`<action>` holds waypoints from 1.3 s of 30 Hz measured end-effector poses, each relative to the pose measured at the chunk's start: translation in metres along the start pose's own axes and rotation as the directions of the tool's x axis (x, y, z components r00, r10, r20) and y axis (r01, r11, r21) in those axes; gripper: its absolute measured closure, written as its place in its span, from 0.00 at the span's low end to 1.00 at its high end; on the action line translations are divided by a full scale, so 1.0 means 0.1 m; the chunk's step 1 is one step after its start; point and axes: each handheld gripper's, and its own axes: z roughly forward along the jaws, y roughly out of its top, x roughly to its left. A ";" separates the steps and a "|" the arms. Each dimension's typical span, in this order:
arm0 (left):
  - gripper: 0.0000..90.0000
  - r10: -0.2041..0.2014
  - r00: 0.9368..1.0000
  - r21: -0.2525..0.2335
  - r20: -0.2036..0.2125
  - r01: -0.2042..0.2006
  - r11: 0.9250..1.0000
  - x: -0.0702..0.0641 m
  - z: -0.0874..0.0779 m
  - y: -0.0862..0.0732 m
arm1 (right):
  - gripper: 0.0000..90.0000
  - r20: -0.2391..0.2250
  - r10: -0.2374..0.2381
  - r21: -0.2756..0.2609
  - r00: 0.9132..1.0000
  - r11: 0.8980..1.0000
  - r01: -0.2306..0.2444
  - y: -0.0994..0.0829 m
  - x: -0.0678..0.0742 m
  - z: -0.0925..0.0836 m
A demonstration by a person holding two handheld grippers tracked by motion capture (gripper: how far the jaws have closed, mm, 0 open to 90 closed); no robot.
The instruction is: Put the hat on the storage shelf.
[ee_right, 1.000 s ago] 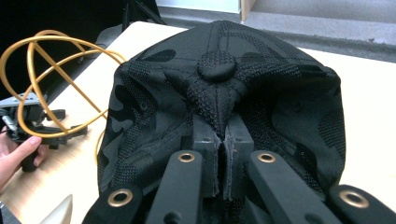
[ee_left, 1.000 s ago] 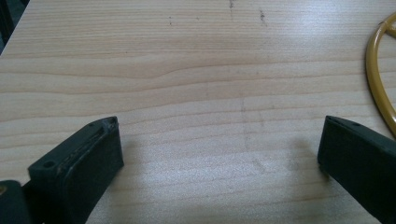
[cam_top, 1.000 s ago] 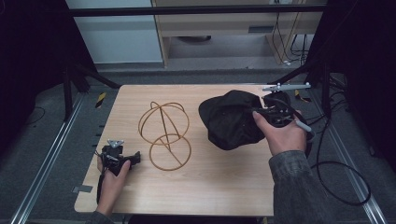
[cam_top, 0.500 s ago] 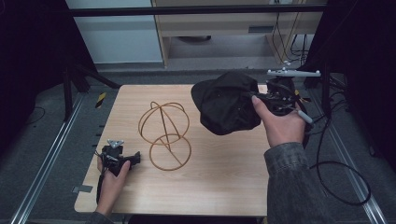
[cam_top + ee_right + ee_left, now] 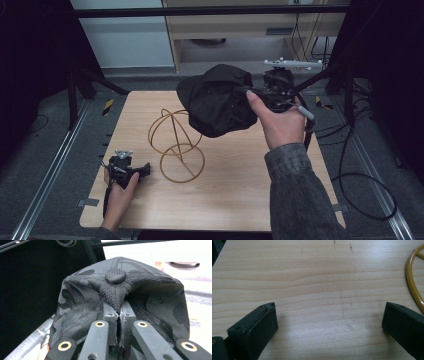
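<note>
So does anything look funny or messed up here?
Nothing is broken or spilled. The black cap is scrunched and hangs in the air, pinched by its fabric in the right hand-held gripper above the gold wire stand. The left hand-held gripper rests open on the table.

Bare table [image 5: 235, 195] near and right of the wire stand [image 5: 176, 145], the lone obstacle mid-table.

Black cap [image 5: 220, 100] held aloft above gold wire stand [image 5: 176, 146], crown pinched.

Left tool [image 5: 131, 171] agape, right tool [image 5: 119, 322] clamped.
</note>
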 end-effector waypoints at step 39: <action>0.00 0.000 1.000 -0.002 -0.002 0.000 1.000 0.00 0.01 0.00 | 0.96 -0.146 0.000 0.137 0.989 0.990 0.020 -0.22 0.39 0.83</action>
